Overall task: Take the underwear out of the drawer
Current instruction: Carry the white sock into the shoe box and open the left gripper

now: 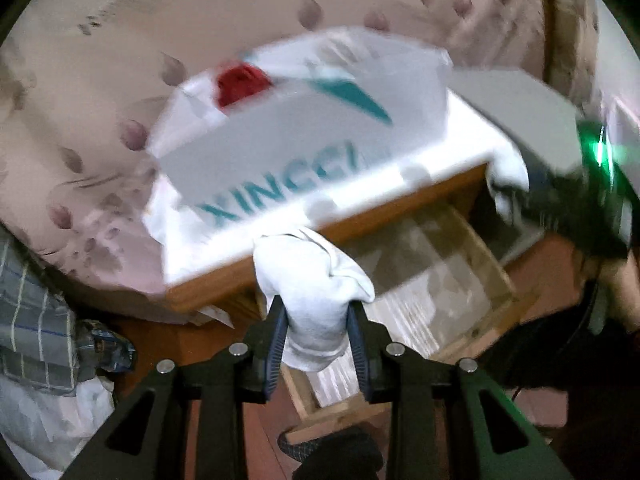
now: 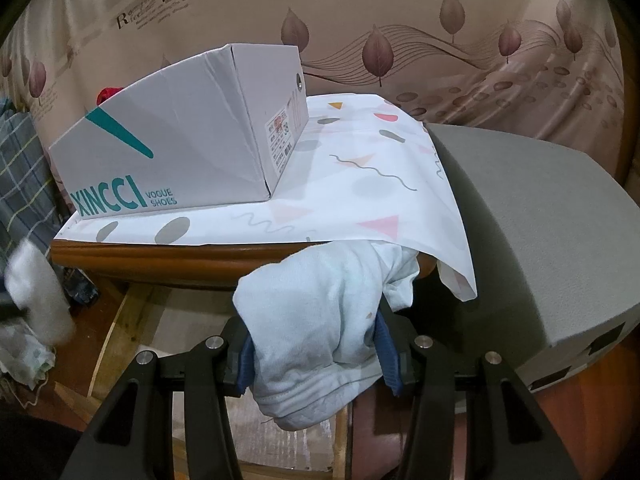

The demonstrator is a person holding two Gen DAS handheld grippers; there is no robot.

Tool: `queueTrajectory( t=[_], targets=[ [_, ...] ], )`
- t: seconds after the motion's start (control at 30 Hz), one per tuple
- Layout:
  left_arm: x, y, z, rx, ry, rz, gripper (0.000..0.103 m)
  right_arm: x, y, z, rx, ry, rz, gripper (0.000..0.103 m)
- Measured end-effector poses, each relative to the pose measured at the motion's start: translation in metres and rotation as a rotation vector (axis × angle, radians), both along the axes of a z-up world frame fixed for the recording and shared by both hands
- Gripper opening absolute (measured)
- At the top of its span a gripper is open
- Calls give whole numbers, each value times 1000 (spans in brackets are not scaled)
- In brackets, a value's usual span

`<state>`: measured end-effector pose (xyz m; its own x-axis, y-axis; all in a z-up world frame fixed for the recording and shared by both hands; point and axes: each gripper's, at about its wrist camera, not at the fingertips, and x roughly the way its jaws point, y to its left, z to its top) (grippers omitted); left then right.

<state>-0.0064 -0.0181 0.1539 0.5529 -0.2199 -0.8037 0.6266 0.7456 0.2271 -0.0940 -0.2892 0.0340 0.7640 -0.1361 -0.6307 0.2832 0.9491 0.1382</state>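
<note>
A white bundled underwear (image 1: 316,304) is pinched by the left gripper (image 1: 318,344), angled down above the open drawer (image 1: 452,276) at 3 o'clock. A pale blue underwear (image 2: 320,328) is clamped by the right gripper (image 2: 316,354). A shoebox (image 2: 180,140) is seen at 11 o'clock on the patterned cloth (image 2: 340,200), before a leaf-print curtain (image 2: 440,40).

black two-finger tool (image 2: 316,352), ridged blue pads (image 2: 386,346), silver round screws (image 2: 423,341), perhaps a green light behind

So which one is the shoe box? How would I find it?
Look at the wooden cabinet with the patterned white cloth draped over its top. The shoe box sits on that cloth's left part. It is the only grey cardboard box, with teal XINCCI lettering and a teal stripe.
</note>
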Motion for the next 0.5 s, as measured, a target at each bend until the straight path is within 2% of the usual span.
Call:
queueTrajectory(
  t=[0.23, 0.37, 0.5],
  targets=[
    [20, 12, 89, -87, -86, 50, 30, -2, -2, 1, 7, -1, -14, 46],
    [39, 6, 125, -130, -121, 62, 30, -5, -4, 1, 14, -1, -24, 46],
    [67, -6, 146, -151, -148, 120, 30, -11, -9, 3, 34, -17, -37, 46]
  ],
)
